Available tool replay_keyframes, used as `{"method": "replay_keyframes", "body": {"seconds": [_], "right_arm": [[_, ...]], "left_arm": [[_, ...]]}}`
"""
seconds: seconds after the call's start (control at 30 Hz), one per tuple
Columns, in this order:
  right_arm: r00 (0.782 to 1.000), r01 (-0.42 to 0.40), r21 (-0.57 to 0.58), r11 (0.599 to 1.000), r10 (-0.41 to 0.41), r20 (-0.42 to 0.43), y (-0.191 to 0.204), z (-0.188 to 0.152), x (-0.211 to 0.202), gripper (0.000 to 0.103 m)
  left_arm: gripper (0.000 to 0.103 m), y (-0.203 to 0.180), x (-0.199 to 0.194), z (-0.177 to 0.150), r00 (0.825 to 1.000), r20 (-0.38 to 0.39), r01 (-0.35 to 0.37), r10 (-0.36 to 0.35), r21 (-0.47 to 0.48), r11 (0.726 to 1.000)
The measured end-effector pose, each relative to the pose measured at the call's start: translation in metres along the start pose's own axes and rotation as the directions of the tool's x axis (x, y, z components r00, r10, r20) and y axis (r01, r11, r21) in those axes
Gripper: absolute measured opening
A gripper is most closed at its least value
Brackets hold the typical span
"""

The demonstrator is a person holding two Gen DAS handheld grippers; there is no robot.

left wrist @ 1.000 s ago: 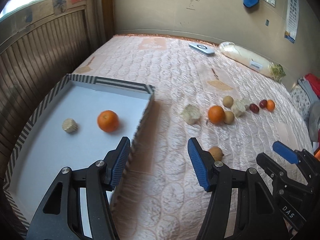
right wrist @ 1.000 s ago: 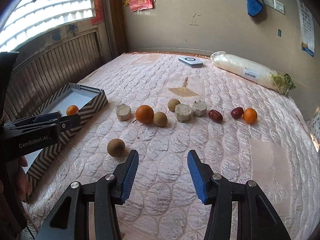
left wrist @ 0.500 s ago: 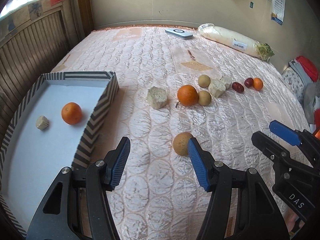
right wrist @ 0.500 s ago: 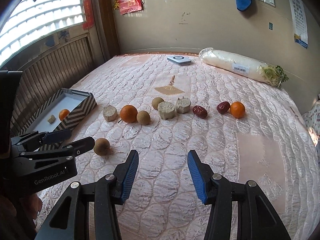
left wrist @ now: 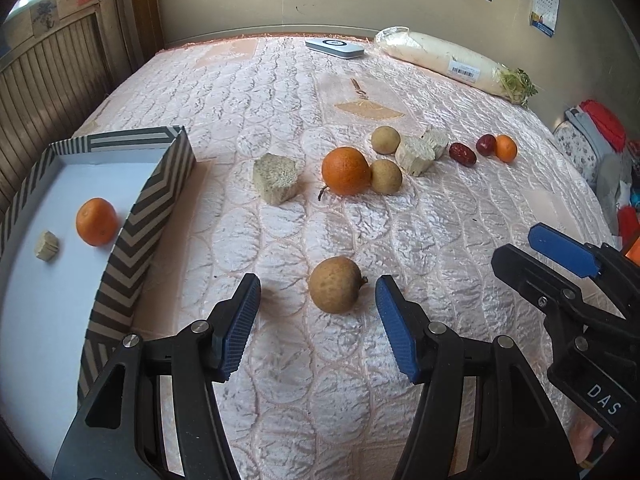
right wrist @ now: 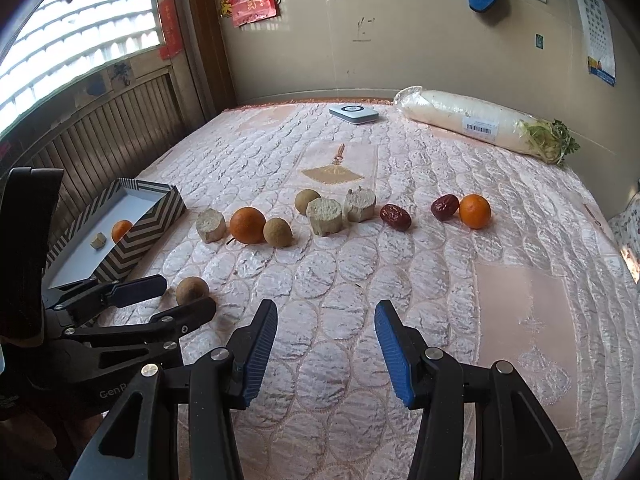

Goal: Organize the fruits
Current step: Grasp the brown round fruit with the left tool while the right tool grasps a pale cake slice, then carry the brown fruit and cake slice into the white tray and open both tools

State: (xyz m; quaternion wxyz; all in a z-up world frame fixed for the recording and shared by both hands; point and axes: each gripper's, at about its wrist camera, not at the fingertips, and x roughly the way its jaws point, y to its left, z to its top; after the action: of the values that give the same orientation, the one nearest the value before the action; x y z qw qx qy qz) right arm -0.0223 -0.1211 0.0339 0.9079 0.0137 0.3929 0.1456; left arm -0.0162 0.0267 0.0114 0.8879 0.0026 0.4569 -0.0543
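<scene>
A brown round fruit point(left wrist: 335, 284) lies on the pink quilt between the fingers of my left gripper point(left wrist: 317, 282), which is open; the pads stand clear of it on both sides. In the right wrist view the same fruit point(right wrist: 191, 287) shows between those black fingers. My right gripper point(right wrist: 326, 308) is open over bare quilt. The striped box point(left wrist: 152, 208) at the left holds an orange point(left wrist: 97, 221) and a pale chunk point(left wrist: 47, 245). Farther back lie a pale chunk point(left wrist: 276, 178), an orange point(left wrist: 346, 170), two brown fruits, more chunks, two red dates point(left wrist: 463, 153) and a small orange point(left wrist: 506, 148).
A wrapped white radish point(left wrist: 448, 62) and a flat white device point(left wrist: 335, 47) lie near the far wall. A wood-panelled wall runs along the left. Clothes are piled at the bed's right edge point(left wrist: 592, 128).
My left gripper has swung right, away from the box, and sunk toward the brown fruit, which now sits between its fingers. The right gripper has hardly moved.
</scene>
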Motion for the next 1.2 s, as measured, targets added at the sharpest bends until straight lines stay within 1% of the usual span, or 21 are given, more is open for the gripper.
{"method": "replay_keyframes", "body": {"seconds": [0.2, 0.4, 0.57, 0.7, 0.77, 0.83, 0.9, 1.0, 1.03, 1.1, 1.13, 1.2], "right_arm": [[0.999, -0.032, -0.006, 0.999, 0.032, -0.010, -0.004, 0.020, 0.020, 0.049], [0.997, 0.021, -0.033, 0.999, -0.023, -0.074, -0.015, 0.038, 0.061, 0.049], [0.996, -0.033, -0.060, 0.998, 0.028, -0.085, -0.010, 0.048, 0.075, 0.049], [0.996, -0.024, -0.071, 0.997, 0.018, -0.090, -0.004, 0.060, 0.089, 0.049], [0.995, -0.026, -0.069, 0.997, 0.019, -0.097, -0.004, 0.065, 0.097, 0.046], [0.995, -0.011, -0.072, 0.997, 0.004, -0.095, -0.005, 0.069, 0.103, 0.033], [0.995, -0.027, -0.066, 0.997, 0.020, -0.097, -0.007, 0.072, 0.104, 0.028], [0.995, -0.021, -0.066, 0.998, 0.014, -0.096, -0.008, 0.069, 0.098, 0.028], [0.996, -0.013, -0.065, 0.998, 0.007, -0.090, -0.008, 0.066, 0.094, 0.028], [0.998, -0.009, -0.056, 0.998, 0.005, -0.070, -0.009, 0.060, 0.080, 0.028], [0.998, -0.008, -0.052, 0.999, 0.005, -0.062, -0.010, 0.056, 0.073, 0.028], [0.999, 0.005, -0.054, 0.999, -0.007, -0.044, -0.010, 0.048, 0.059, 0.028]], "left_arm": [[0.060, 0.000, 0.002, 0.001, 1.000, 0.005, 0.001, -0.001, -0.001, 1.000], [0.060, 0.000, 0.002, 0.001, 1.000, 0.002, 0.003, -0.003, 0.000, 1.000], [0.060, 0.000, 0.004, 0.003, 1.000, 0.000, -0.001, 0.001, 0.002, 1.000], [0.060, -0.001, 0.005, 0.004, 1.000, -0.002, -0.008, 0.008, 0.008, 1.000], [0.060, -0.001, 0.006, 0.004, 1.000, -0.003, -0.010, 0.011, 0.014, 1.000], [0.060, -0.001, 0.006, 0.005, 1.000, -0.004, -0.010, 0.010, 0.018, 1.000], [0.060, 0.000, 0.006, 0.005, 1.000, -0.006, -0.005, 0.005, 0.024, 1.000], [0.059, 0.002, 0.005, 0.004, 1.000, -0.002, 0.016, -0.015, 0.034, 0.999], [0.058, 0.003, 0.005, 0.004, 1.000, 0.001, 0.018, -0.018, 0.037, 0.999], [0.042, 0.003, 0.003, 0.002, 1.000, 0.008, 0.016, -0.016, 0.051, 0.999], [0.038, 0.002, 0.002, 0.001, 1.000, 0.010, 0.019, -0.020, 0.058, 0.998], [0.025, 0.001, 0.001, 0.000, 1.000, 0.010, 0.028, -0.029, 0.071, 0.997]]}}
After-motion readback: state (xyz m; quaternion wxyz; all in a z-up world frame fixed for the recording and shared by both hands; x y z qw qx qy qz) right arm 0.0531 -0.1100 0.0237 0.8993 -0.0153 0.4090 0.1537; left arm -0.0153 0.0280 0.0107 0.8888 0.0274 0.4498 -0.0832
